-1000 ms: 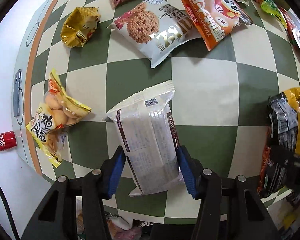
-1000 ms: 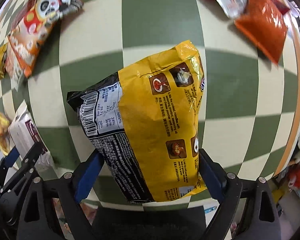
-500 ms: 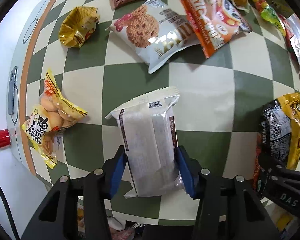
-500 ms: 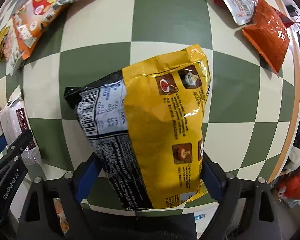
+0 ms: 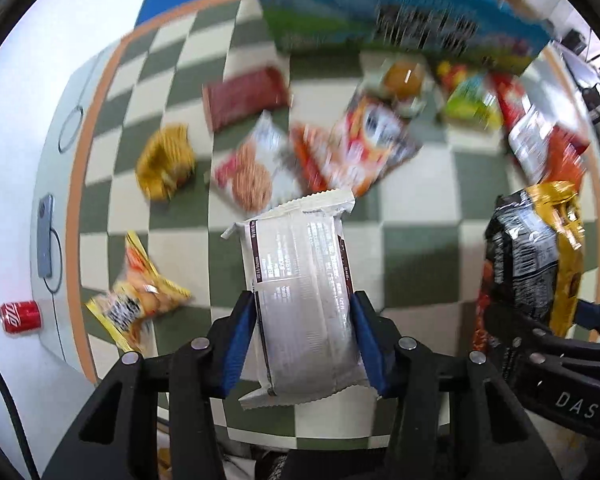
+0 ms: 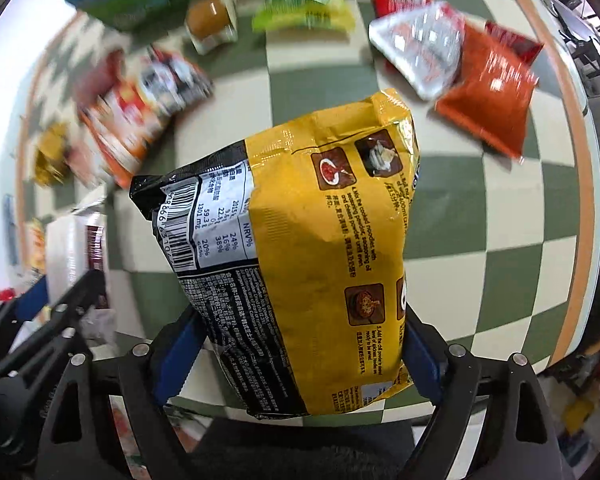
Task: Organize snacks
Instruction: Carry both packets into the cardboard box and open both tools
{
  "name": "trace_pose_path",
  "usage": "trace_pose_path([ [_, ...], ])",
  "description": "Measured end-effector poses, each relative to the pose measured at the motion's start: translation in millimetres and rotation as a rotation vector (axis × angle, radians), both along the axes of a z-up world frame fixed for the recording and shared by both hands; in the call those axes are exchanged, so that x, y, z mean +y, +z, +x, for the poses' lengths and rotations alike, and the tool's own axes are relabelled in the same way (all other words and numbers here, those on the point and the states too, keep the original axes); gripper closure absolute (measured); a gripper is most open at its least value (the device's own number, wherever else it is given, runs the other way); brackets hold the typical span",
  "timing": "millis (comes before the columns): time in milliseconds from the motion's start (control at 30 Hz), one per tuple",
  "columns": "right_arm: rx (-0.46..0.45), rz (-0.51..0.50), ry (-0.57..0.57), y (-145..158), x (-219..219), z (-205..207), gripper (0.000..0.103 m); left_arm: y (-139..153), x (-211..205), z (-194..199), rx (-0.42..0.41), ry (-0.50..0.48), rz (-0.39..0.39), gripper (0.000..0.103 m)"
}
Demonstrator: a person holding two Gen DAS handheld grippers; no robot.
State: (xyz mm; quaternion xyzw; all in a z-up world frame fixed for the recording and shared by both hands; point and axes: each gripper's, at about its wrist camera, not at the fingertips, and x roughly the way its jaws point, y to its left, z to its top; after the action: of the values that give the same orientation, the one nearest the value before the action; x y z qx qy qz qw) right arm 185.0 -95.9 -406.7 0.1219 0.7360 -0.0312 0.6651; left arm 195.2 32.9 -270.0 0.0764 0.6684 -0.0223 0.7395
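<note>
My left gripper [image 5: 306, 334] is shut on a white snack packet [image 5: 304, 300] and holds it above the checkered tablecloth [image 5: 420, 248]. My right gripper [image 6: 300, 360] is shut on a yellow and black noodle bag [image 6: 320, 248], also lifted; the bag also shows at the right of the left wrist view [image 5: 536, 256]. The white packet shows at the left of the right wrist view [image 6: 74, 248]. Both views are blurred by motion.
A blue and green cardboard box [image 5: 400, 16] stands at the table's far edge. Loose snacks lie before it: a cookie packet [image 5: 256, 168], an orange panda bag [image 5: 360, 148], a gold wrapper [image 5: 166, 168], a biscuit bag [image 5: 136, 300], an orange bag [image 6: 488, 108]. A red can [image 5: 20, 316] lies off the table.
Both grippers have lifted and tilted up with their packets. The far edge of the table and the box have come into view.
</note>
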Motion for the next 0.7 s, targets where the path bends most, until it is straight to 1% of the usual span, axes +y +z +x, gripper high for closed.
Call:
trace_pose_path([
  [33,-0.010,0.015,0.001,9,-6,1,0.013,4,-9,13,-0.015,0.004,-0.009,0.057],
  [100,-0.036,0.047,0.002,29,-16,8,0.013,29,-18,27,-0.052,0.011,-0.043,0.057],
  [133,-0.047,0.056,0.006,36,-21,11,0.013,46,-21,39,-0.074,0.013,-0.067,0.058],
  [200,-0.081,0.078,0.009,62,-32,24,0.013,69,-36,62,-0.109,0.011,-0.097,0.058],
  [267,-0.106,0.103,0.005,94,-41,43,0.013,100,-45,93,-0.146,0.002,-0.133,0.058],
  [300,-0.119,0.121,-0.003,110,-46,53,0.013,110,-47,103,-0.151,0.000,-0.147,0.058],
  [333,-0.133,0.139,-0.008,125,-52,67,0.013,122,-51,125,-0.157,0.002,-0.171,0.058],
  [400,-0.165,0.165,-0.019,151,-64,102,0.013,133,-58,163,-0.153,0.002,-0.193,0.058],
  [467,-0.191,0.179,-0.030,163,-79,132,0.013,137,-63,202,-0.153,0.015,-0.199,0.058],
  [567,-0.219,0.185,-0.043,171,-94,186,0.013,128,-70,262,-0.120,0.038,-0.208,0.057],
  [633,-0.231,0.177,-0.051,174,-102,220,0.013,111,-78,297,-0.067,0.036,-0.225,0.057],
  [667,-0.231,0.173,-0.048,172,-106,237,0.013,98,-79,315,-0.039,0.056,-0.241,0.057],
  [700,-0.227,0.165,-0.047,167,-111,256,0.013,88,-82,329,-0.015,0.055,-0.245,0.057],
])
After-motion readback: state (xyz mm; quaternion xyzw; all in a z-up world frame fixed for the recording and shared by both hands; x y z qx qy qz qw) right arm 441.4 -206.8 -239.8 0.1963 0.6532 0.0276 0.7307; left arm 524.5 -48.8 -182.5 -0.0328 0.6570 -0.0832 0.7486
